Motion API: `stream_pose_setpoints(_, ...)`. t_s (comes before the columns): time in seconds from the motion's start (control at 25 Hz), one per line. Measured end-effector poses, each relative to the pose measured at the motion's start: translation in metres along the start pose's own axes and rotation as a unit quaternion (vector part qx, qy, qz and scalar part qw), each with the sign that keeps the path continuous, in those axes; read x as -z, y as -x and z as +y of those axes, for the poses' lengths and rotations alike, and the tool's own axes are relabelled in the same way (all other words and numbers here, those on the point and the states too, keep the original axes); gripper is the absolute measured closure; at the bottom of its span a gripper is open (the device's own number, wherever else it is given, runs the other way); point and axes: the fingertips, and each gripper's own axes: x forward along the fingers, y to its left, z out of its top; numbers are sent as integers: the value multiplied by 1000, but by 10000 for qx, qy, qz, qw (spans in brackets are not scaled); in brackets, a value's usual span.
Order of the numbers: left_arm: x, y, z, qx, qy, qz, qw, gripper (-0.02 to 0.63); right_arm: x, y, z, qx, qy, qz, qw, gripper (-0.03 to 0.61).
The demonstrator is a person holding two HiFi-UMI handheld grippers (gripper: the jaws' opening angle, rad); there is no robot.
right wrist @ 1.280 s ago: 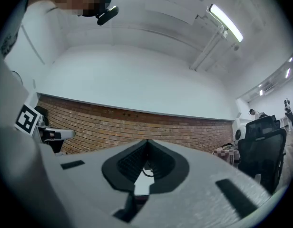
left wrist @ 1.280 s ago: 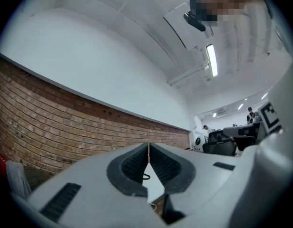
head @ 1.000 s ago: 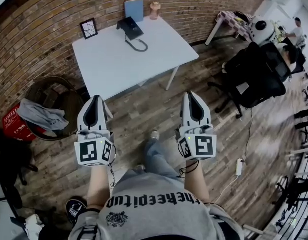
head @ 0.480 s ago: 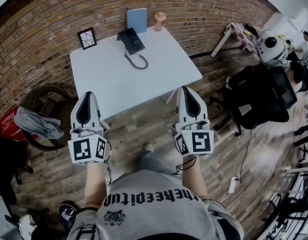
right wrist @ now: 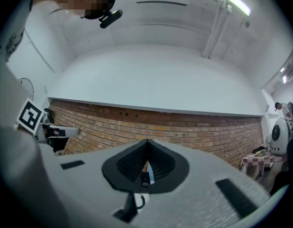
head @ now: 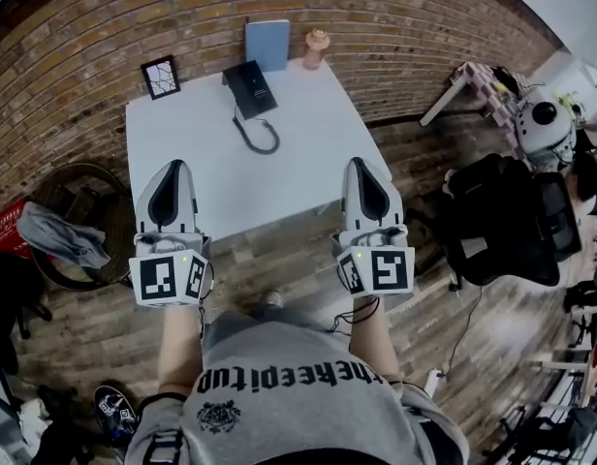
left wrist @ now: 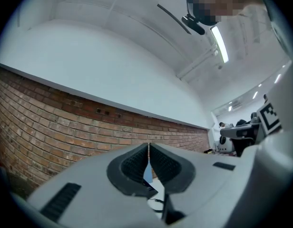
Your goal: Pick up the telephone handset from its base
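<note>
A black telephone [head: 250, 87] sits at the far side of the white table [head: 308, 153], its handset lying on the base. Its coiled cord [head: 259, 137] loops toward me. My left gripper [head: 175, 167] and right gripper [head: 361, 163] are both shut and hold nothing. They reach side by side over the table's near edge, well short of the phone. In the left gripper view the shut left gripper [left wrist: 149, 146] shows a sliver of the phone [left wrist: 149, 189] below its tips. The right gripper [right wrist: 147, 142] likewise frames the phone [right wrist: 145, 184].
Behind the phone, a small picture frame [head: 163, 76], a blue board [head: 267, 43] and a pink vase [head: 316, 48] stand against the brick wall. A round basket with grey cloth [head: 71, 229] lies left of the table. A black office chair [head: 502, 221] stands at the right.
The person has stepped toward the table. Both grippers moved forward from over the wooden floor to over the table's near edge. Both stayed shut.
</note>
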Motion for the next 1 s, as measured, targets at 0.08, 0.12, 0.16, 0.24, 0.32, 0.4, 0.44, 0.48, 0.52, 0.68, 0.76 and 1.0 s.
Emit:
stream_pose_setpoints(0.08, 2, -9, -6, -4, -60, -3, 10000, 601, 7, -11, -9, -44, -101, 14, 9999, 575)
stream_pose_setpoints(0.12, 3, -12, -6, -28, -76, 17, 10000, 601, 11, -16, -12, -73, -158, 20, 9998, 575)
stream_pose_setpoints(0.16, 5, -15, -4, -74, -85, 48, 9999, 601, 15, -21, -14, -112, -206, 29, 9997, 575)
stream_pose_setpoints(0.24, 10, -20, 4, -212, -87, 117, 9997, 601, 23, -30, -14, -192, -264, 64, 9994, 575)
stream_pose_setpoints(0.32, 15, -26, 9, -298, -96, 174, 9994, 601, 32, -38, -13, -242, -341, 115, 9991, 575)
stream_pose_setpoints(0.4, 22, -32, 11, -289, -124, 235, 9992, 601, 39, -47, -14, -269, -413, 147, 9987, 575)
stream_pose_setpoints(0.44, 26, -36, 12, -273, -126, 267, 9992, 601, 43, -51, -14, -276, -419, 157, 9986, 575)
stream_pose_setpoints(0.48, 30, -41, 13, -258, -111, 296, 9992, 601, 45, -55, -15, -276, -411, 172, 9986, 575)
stream_pose_setpoints(0.52, 34, -46, 15, -243, -86, 317, 9992, 601, 47, -59, -15, -264, -394, 187, 9987, 575)
stream_pose_setpoints(0.68, 38, -75, 22, -131, -23, 271, 9995, 601, 48, -79, -26, -110, -301, 183, 9993, 575)
stream_pose_setpoints(0.76, 39, -92, 26, -79, -2, 210, 9997, 601, 47, -90, -34, -32, -246, 157, 9996, 575)
stream_pose_setpoints(1.0, 44, -143, 34, 143, 24, 147, 9998, 601, 48, -128, -53, 202, -219, 78, 9995, 575)
